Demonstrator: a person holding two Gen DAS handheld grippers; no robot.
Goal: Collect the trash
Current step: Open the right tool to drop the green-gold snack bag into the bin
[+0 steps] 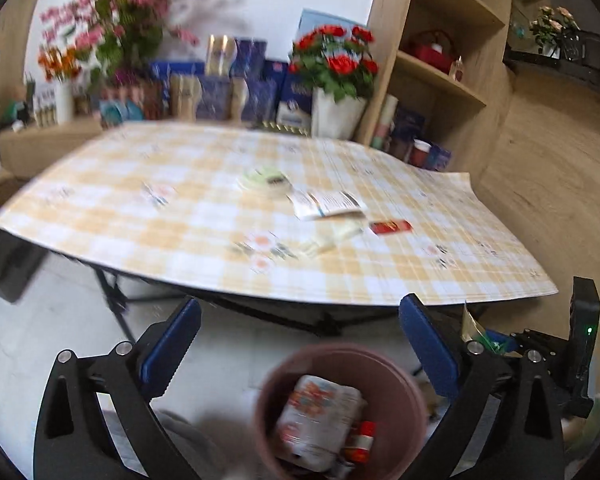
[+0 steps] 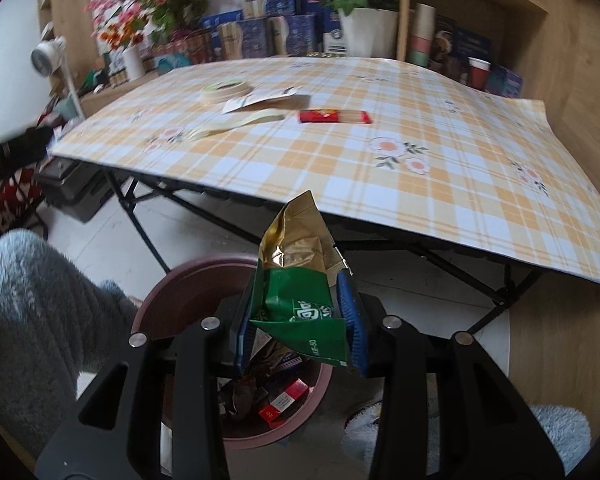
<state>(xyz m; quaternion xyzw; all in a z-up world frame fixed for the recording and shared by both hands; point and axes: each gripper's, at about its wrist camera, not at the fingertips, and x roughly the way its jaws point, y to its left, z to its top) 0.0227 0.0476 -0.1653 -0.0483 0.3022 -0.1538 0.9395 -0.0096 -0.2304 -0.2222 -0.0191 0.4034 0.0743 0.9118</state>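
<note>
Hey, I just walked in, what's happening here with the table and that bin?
A person with a gripper in each hand is clearing trash into a brown bin on the floor beside the checked table. The right gripper is clamped on a green and gold wrapper above the bin. The left gripper is open and empty over it. A red packet, papers and a tape roll remain on the table.
</note>
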